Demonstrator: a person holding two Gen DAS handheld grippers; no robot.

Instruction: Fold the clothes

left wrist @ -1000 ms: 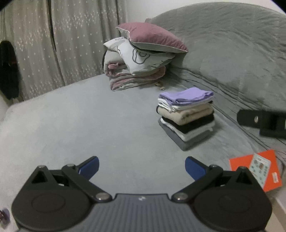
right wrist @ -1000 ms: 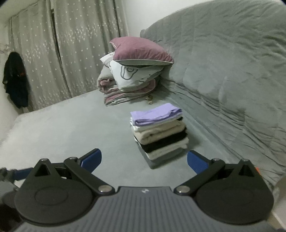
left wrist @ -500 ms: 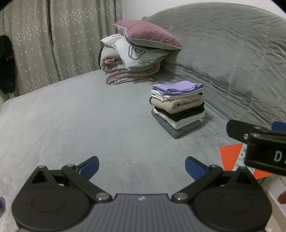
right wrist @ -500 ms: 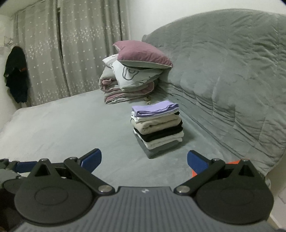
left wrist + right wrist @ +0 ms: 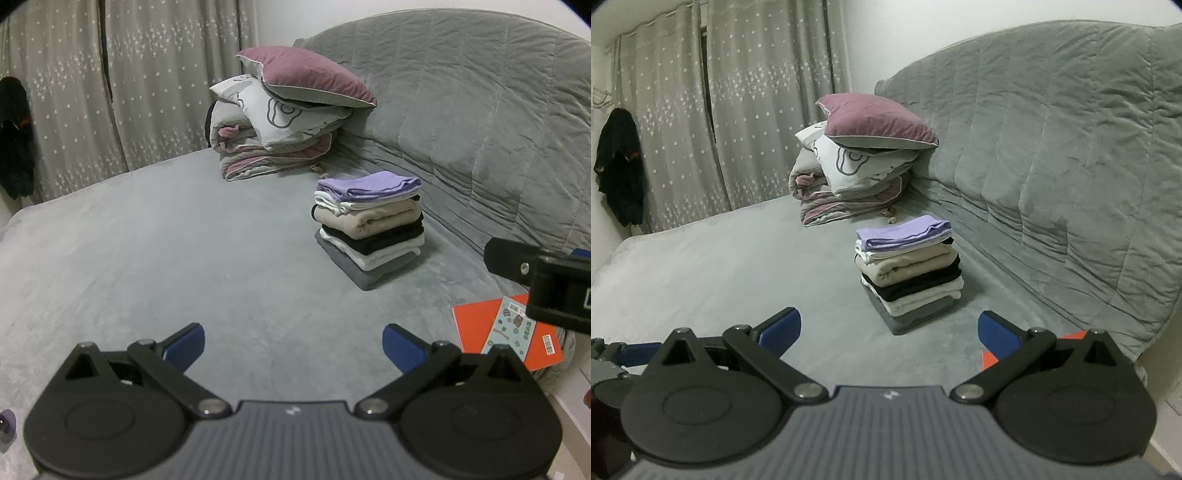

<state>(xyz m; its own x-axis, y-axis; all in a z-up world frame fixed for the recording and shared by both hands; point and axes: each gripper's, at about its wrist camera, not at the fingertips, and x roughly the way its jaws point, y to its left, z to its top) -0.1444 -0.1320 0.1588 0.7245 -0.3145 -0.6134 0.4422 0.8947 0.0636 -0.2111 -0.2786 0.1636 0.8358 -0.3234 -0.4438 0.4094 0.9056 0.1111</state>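
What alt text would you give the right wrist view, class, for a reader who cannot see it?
The open right gripper hangs empty over a grey bed, facing a neat stack of folded clothes with a lilac piece on top. Behind it, pillows sit on a folded quilt.

A: What occupies the 12 o'clock area of the grey bed cover (image 5: 155, 251)?
B: A maroon pillow (image 5: 310, 75) lies on a white printed pillow (image 5: 273, 114), both atop a rolled quilt (image 5: 266, 158).

A: And toward 9 o'clock?
B: Star-patterned curtains (image 5: 761, 103); a dark garment (image 5: 622, 166) hangs beside them.

A: At 4 o'clock?
B: An orange booklet (image 5: 480, 325) lies flat near the bed edge.
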